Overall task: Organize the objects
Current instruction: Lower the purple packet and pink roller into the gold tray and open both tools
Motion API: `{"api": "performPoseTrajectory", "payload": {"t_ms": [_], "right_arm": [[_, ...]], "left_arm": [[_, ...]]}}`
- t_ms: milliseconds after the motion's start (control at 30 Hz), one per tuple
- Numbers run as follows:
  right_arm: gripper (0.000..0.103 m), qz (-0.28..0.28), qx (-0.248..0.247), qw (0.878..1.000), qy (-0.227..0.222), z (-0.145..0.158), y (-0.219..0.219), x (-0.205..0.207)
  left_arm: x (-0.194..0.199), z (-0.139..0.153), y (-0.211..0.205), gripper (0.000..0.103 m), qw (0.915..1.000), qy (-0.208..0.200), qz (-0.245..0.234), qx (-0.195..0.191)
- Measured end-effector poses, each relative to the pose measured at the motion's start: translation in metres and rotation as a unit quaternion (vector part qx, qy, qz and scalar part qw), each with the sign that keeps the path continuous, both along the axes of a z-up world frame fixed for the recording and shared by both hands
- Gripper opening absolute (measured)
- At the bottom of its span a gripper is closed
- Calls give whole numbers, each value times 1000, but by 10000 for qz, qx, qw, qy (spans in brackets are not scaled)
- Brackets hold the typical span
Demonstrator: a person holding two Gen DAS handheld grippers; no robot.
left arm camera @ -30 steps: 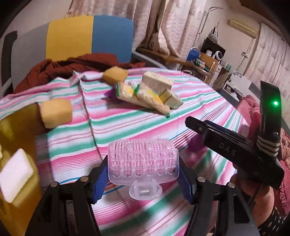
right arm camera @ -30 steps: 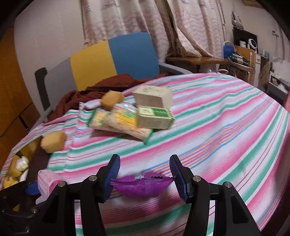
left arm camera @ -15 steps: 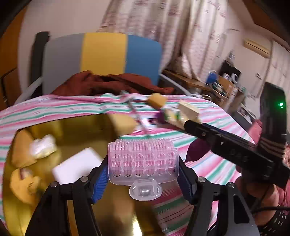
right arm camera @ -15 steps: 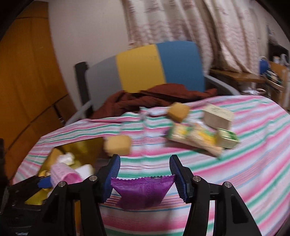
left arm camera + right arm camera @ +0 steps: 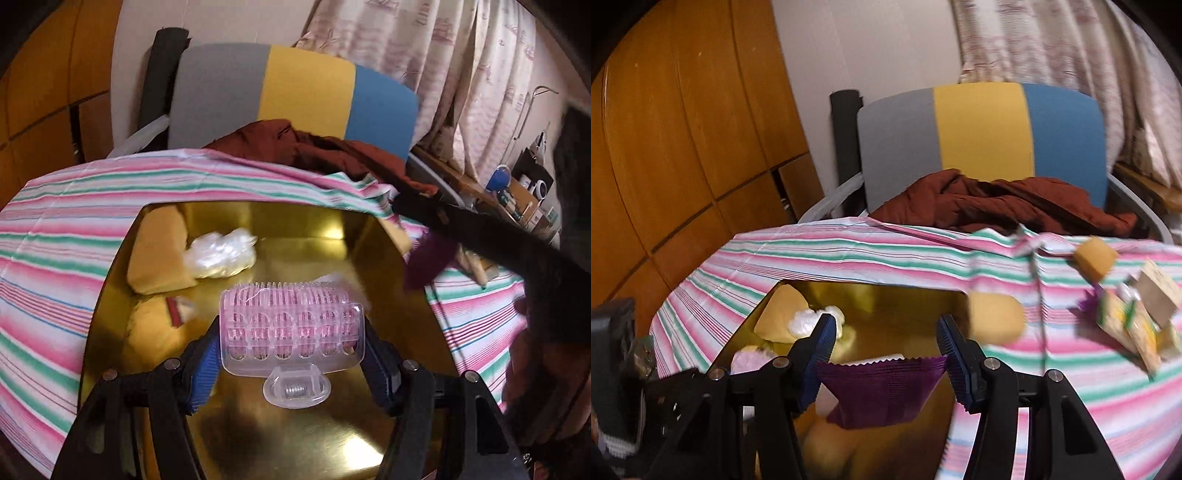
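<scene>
— Where is the left gripper and what is in it?

— It hangs above the gold box, which sits in the striped tablecloth. Its two blue pads are clamped on the ends of a pink roller in a clear case, the case lying crosswise between the fingers, its small knob facing the camera.

— And the right gripper?

— It grips a purple sachet by the crimped top edge; the packet sags below the pads, over the near part of the box. In the left view the same sachet shows at the box's right rim, under the black arm of that gripper.

— What lies inside the box?

— A yellow sponge against the far left wall, a crumpled clear plastic wrap just beside it, and a second yellowish piece nearer, with something small and red-edged on it; that part is too blurred to name.

— Anything on the cloth outside?

— In the right view, a yellow sponge sits just beside the box's right edge, another sponge lies farther back, and a heap of packets and small cartons lies to the right, well apart from both grippers. Behind the table stands a chair with a brown cloth on its seat.
</scene>
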State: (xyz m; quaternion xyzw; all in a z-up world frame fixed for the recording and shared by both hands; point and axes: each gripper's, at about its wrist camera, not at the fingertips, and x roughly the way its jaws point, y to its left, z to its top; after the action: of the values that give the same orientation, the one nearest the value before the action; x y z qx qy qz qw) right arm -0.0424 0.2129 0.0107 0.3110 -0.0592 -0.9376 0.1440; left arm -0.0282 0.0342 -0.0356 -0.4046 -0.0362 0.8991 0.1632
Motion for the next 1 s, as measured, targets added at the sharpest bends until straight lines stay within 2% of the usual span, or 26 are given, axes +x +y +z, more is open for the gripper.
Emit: {"api": "performPoseTrajectory", "payload": {"t_ms": [267, 567, 600, 633, 700, 1000], "right_arm": [[57, 137, 222, 9996, -120, -3, -29, -50], [58, 65, 181, 9993, -315, -9, -44, -73], [62, 47, 154, 9993, -323, -10, -44, -74], [73, 17, 132, 9993, -338, -10, -45, -76], [86, -71, 19, 9995, -323, -8, -44, -76], [93, -375, -239, 9988, -181, 1, -21, -52]], "left_arm": [[6, -7, -16, 68, 9999, -106, 121, -63], [9, -8, -22, 68, 9996, -103, 168, -215], [9, -8, -23, 68, 9994, -102, 189, -263], [8, -9, -23, 68, 9992, -101, 206, -331], [7, -8, -22, 69, 9985, -96, 235, -479], [9, 4, -28, 70, 9981, 92, 487, -363]]}}
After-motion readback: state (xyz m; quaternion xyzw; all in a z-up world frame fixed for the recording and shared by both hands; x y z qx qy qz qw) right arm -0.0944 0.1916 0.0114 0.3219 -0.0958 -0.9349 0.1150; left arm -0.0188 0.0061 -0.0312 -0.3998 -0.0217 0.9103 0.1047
